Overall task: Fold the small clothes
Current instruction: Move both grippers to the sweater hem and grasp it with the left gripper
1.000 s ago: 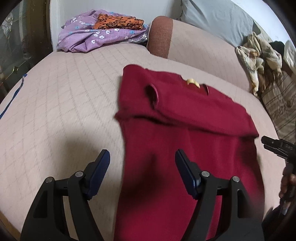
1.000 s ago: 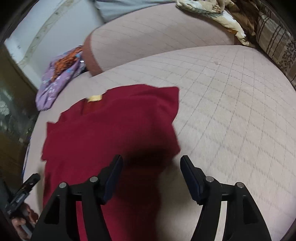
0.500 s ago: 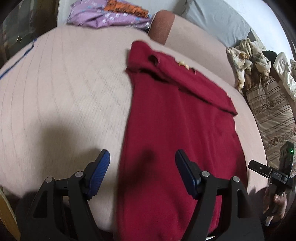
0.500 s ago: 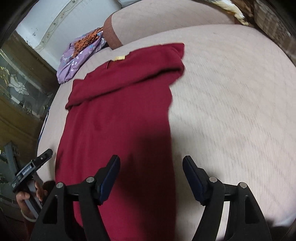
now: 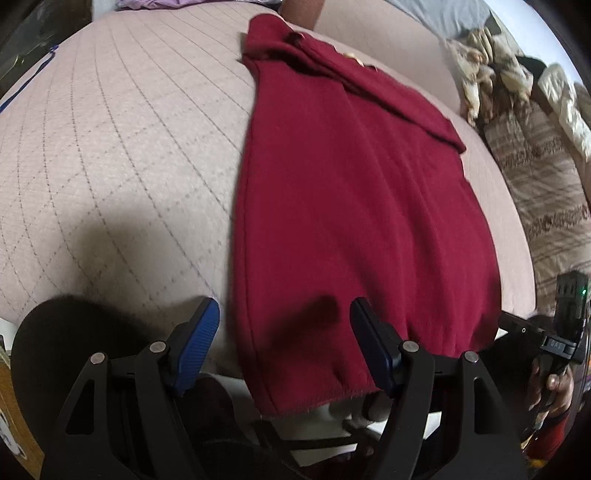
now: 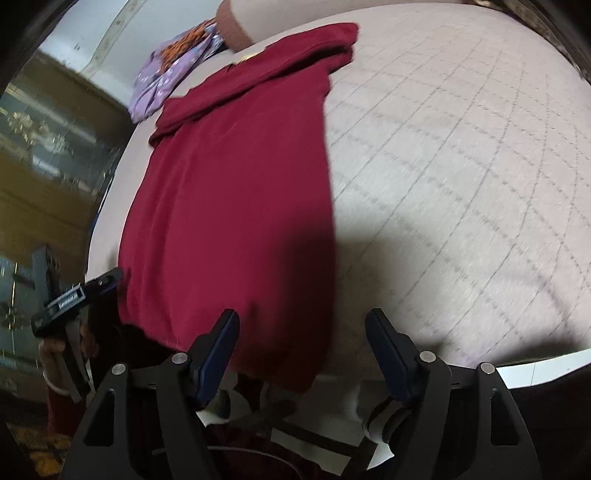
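Observation:
A dark red garment point(image 5: 351, 192) lies flat and lengthwise on the pink quilted bed point(image 5: 110, 129), its far end folded over and its near hem hanging over the bed's front edge. It also shows in the right wrist view point(image 6: 236, 177). My left gripper point(image 5: 284, 332) is open and empty, held just above the hem's left corner. My right gripper point(image 6: 303, 339) is open and empty above the hem's right corner. Each gripper shows at the edge of the other's view: the right one point(image 5: 554, 339) and the left one point(image 6: 74, 295).
A purple floral cloth with an orange piece on it point(image 6: 173, 66) lies at the far end of the bed beside a brown bolster point(image 6: 236, 26). A heap of clothes and a striped blanket point(image 5: 535, 122) lie to the right. A wooden glass-front cabinet point(image 6: 48, 147) stands on the left.
Both grippers have pulled back toward the bed's front edge, staying open. The garment now stretches away from them and its near hem has come into view.

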The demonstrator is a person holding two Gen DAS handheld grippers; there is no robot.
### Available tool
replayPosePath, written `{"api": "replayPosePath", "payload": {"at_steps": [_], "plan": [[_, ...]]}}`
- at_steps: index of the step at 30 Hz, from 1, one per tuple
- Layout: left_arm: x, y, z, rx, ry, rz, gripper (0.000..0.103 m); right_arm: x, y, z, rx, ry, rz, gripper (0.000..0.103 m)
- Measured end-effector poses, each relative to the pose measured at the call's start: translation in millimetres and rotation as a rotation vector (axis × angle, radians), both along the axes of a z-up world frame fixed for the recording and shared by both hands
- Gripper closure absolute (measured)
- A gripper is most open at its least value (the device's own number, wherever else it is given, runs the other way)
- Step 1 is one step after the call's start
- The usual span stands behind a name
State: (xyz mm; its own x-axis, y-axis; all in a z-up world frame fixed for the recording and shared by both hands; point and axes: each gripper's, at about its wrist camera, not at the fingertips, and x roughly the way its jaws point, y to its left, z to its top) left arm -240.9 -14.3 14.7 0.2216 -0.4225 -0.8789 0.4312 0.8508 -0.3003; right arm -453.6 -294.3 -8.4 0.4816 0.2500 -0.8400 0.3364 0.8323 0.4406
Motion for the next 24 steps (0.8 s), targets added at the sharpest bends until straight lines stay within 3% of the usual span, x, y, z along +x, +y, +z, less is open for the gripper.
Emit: {"api": "replayPosePath", "payload": {"at_steps": [2, 11, 16, 21, 24], "plan": [[-2, -2, -2, 0.01, 0.005, -0.01, 0.03, 3, 8, -1, 0.024, -0.002, 0.047, 0.045], [-4, -10, -6, 0.051, 0.014, -0.051, 0.03, 6, 11, -5, 0.068, 0.012, 0.067, 0.058], [1, -12, -8, 0.018, 0.041, -0.049, 0.022, 7, 14, -7, 0.112, 0.027, 0.101, 0.069], [-2, -17, -10, 0.033, 0.028, -0.063, 0.017, 14, 15, -11, 0.141, 0.036, 0.117, 0.071], [-2, -17, -10, 0.024, 0.033, -0.056, 0.017, 15, 15, -12, 0.145, 0.038, 0.122, 0.066]]}}
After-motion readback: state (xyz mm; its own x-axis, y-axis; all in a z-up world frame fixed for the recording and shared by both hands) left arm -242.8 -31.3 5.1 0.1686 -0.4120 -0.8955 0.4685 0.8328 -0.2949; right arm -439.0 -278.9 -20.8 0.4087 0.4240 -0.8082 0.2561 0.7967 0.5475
